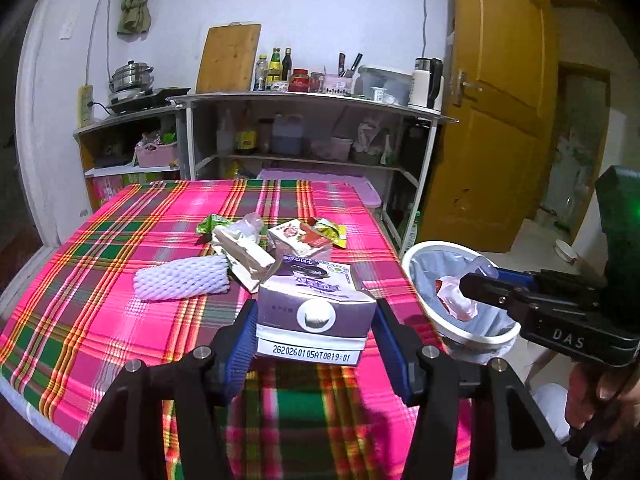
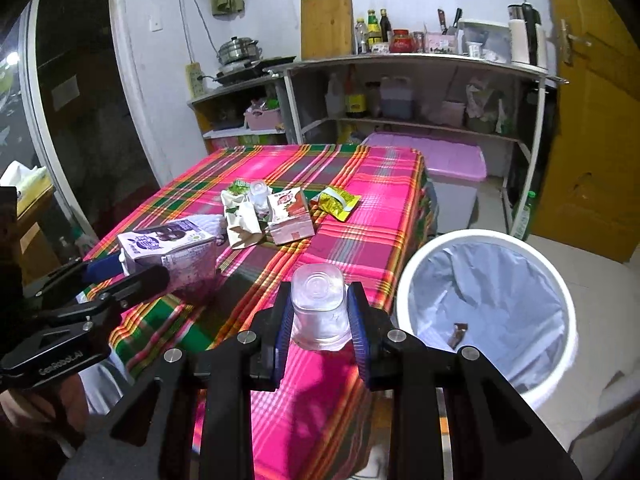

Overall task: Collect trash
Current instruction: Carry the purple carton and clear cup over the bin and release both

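The left gripper [image 1: 316, 334] has its blue-padded jaws set against both sides of a purple-and-white milk carton [image 1: 314, 300], which it holds near the front edge of the counter [image 1: 120, 216] with its pink, green and yellow plaid cloth; whether the carton is lifted or resting on the cloth cannot be told. The right gripper [image 2: 319, 320] has its jaws closed around a clear, slightly crushed plastic cup [image 2: 318, 306], carried base-forward above the counter's corner, just beside the white round bin with a pale blue liner [image 2: 560, 292] that stands on the floor at the counter's right side. The bin is nearly empty: only a small dark scrap [image 2: 458, 330] lies in the liner, so the collecting looks to be at an early stage. Left on the cloth are a white foam fruit net [image 1: 182, 280], a flattened beige carton [image 1: 246, 258], a red-and-white drink box [image 2: 290, 216], a yellow-green foil wrapper [image 2: 338, 202], a green wrapper [image 1: 212, 224] and another clear plastic cup [image 2: 258, 192], all clustered near the middle. Both held items have yet to go into the bin, the cup being the closer.
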